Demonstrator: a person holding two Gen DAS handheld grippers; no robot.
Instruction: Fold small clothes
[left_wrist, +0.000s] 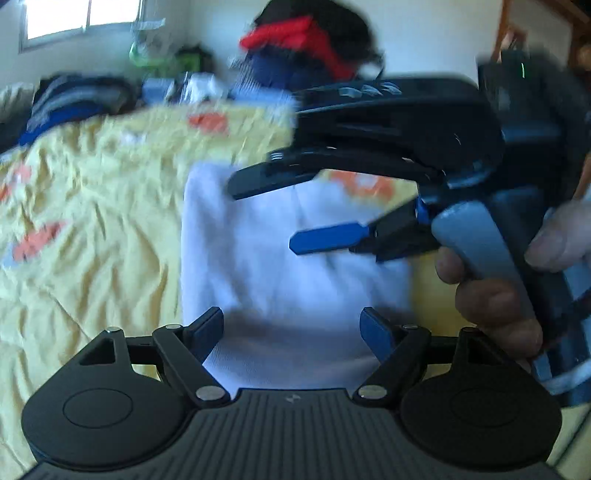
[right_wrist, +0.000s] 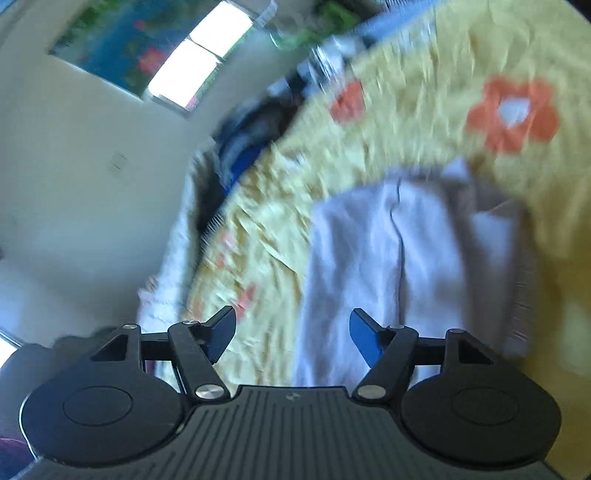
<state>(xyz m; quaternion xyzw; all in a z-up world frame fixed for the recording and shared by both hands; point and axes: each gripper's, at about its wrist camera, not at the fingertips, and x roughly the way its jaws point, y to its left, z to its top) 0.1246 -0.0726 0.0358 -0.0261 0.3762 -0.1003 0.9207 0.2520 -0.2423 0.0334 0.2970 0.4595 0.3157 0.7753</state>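
The pale lilac folded cloth garment lies flat mid-bed on the yellow flowered bedspread. Left claw and right claw both gape, empty. Best pinch the near corners squarely, lift low, fold evenly.

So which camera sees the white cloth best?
The left wrist view: the white cloth lies mid-frame on the yellow bedspread, though the right gripper crosses it. The right wrist view shows it tilted and blurrier.
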